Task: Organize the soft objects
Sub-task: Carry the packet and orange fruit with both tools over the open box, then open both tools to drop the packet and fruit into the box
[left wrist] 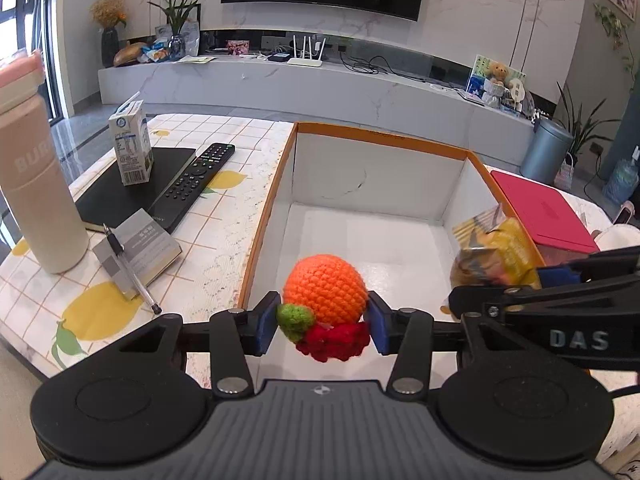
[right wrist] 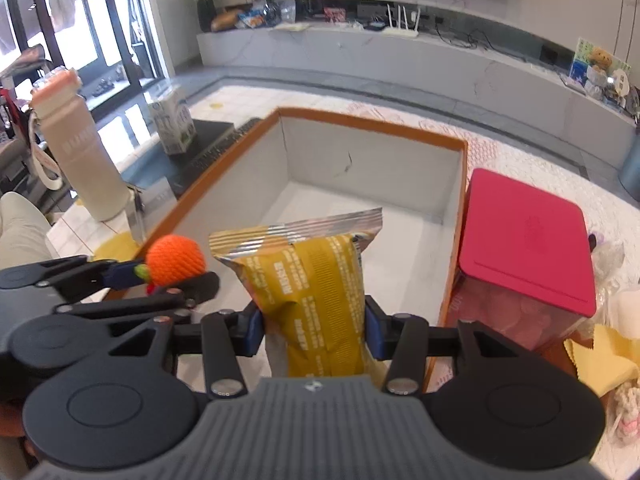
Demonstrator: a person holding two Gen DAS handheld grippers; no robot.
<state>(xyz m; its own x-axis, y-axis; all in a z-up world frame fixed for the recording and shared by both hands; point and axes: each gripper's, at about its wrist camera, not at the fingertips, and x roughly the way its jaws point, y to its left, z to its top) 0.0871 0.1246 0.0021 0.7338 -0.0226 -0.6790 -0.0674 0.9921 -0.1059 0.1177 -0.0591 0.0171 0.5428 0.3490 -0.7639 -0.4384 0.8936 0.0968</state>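
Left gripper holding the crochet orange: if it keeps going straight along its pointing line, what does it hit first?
Probably the white floor of the orange-rimmed box. The left gripper points down into it with the crochet orange leading, and nothing lies between. Depth is unclear, so the far wall is possible.

Both views are bright with daylight from the windows point(right wrist: 92, 40) at left, which blow out to white. Fisheye distortion bends edges and darkens corners. The right wrist view is softly blurred; the left is sharp.
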